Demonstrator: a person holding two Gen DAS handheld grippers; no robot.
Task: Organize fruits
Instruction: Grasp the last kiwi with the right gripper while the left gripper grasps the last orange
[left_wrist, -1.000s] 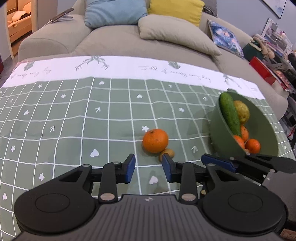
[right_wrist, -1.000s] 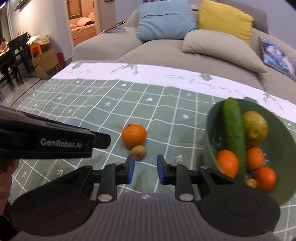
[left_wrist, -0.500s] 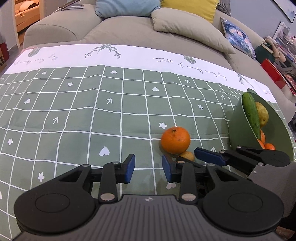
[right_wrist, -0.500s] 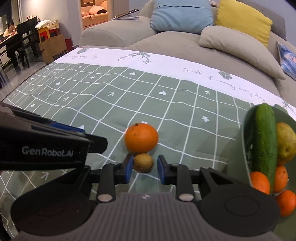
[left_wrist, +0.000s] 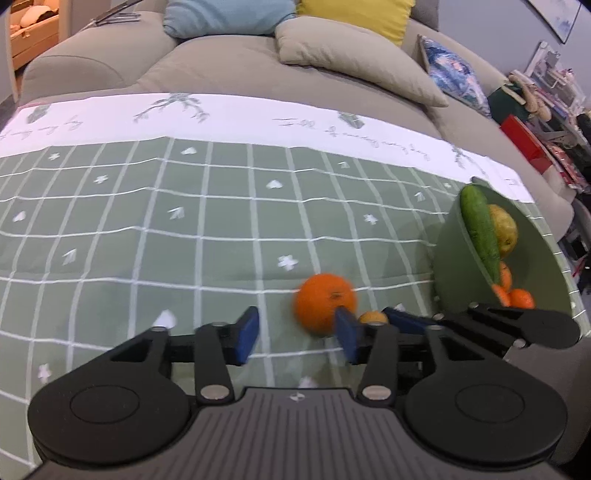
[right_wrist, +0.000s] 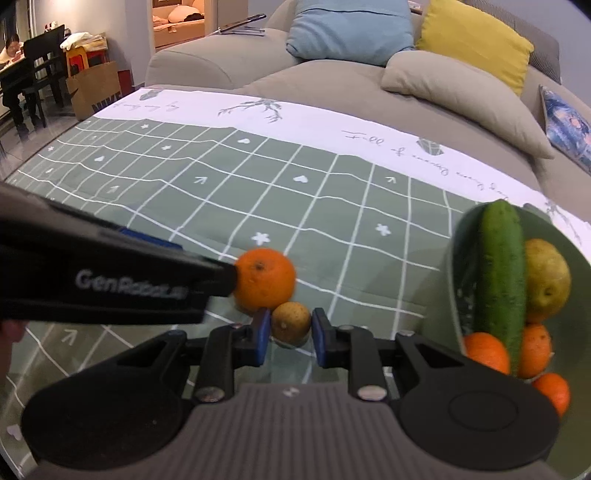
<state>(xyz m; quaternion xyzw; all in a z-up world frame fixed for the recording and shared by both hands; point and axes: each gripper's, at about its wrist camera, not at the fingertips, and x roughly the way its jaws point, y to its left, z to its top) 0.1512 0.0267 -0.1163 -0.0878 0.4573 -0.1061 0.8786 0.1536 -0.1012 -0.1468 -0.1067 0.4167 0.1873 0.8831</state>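
An orange (left_wrist: 321, 302) lies on the green checked cloth, with a small brown-yellow fruit (right_wrist: 290, 321) touching it on the near side. My left gripper (left_wrist: 297, 334) is just short of the orange, its jaws opening and nothing between them. Its right finger overlaps the orange's edge. In the right wrist view one of its fingers (right_wrist: 218, 280) reaches the orange (right_wrist: 264, 282). My right gripper (right_wrist: 290, 338) is shut on the small fruit, blue pads at both its sides. A green bowl (right_wrist: 456, 280) on the right holds a cucumber (right_wrist: 500, 280), a pear and several oranges.
The cloth (left_wrist: 184, 240) runs wide and bare to the left and far side. A beige sofa (left_wrist: 229, 66) with pillows sits right behind the table's far edge. A person (right_wrist: 11, 48) sits at a dark table far off to the left.
My left gripper's jaws have widened and it has come nearer the orange. My right gripper moved forward and down until the small fruit sat between its fingers.
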